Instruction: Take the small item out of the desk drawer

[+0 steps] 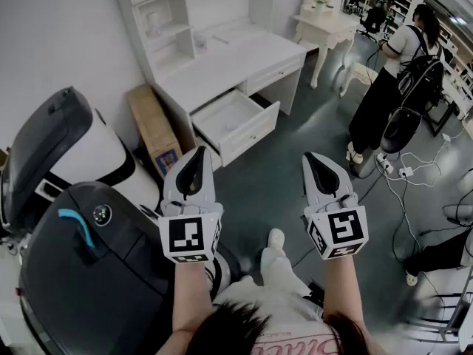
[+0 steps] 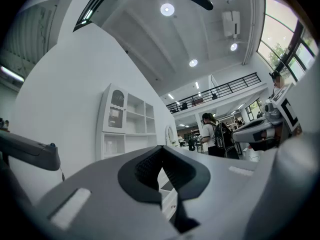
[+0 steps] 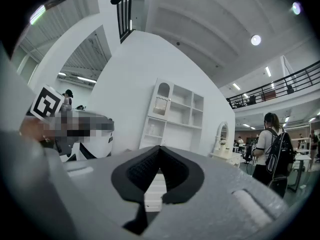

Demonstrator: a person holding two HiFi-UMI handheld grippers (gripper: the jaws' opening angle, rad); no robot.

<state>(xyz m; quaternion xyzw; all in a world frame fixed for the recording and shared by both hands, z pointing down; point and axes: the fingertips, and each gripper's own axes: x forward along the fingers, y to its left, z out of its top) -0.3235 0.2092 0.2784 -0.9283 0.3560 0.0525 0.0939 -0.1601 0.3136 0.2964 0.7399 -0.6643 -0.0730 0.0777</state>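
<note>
Forearms reach forward side by side. Left gripper (image 1: 197,152) and right gripper (image 1: 311,157) both have jaws pressed together on nothing, well short of the open drawer (image 1: 253,129) of the desk (image 1: 222,72). Item inside drawer too small to make out.

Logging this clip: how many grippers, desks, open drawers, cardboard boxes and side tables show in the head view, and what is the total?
Grippers: 2 (left gripper, right gripper)
Desk: 1
Open drawer: 1
Cardboard box: 1
Side table: 1
Total: 6
</note>
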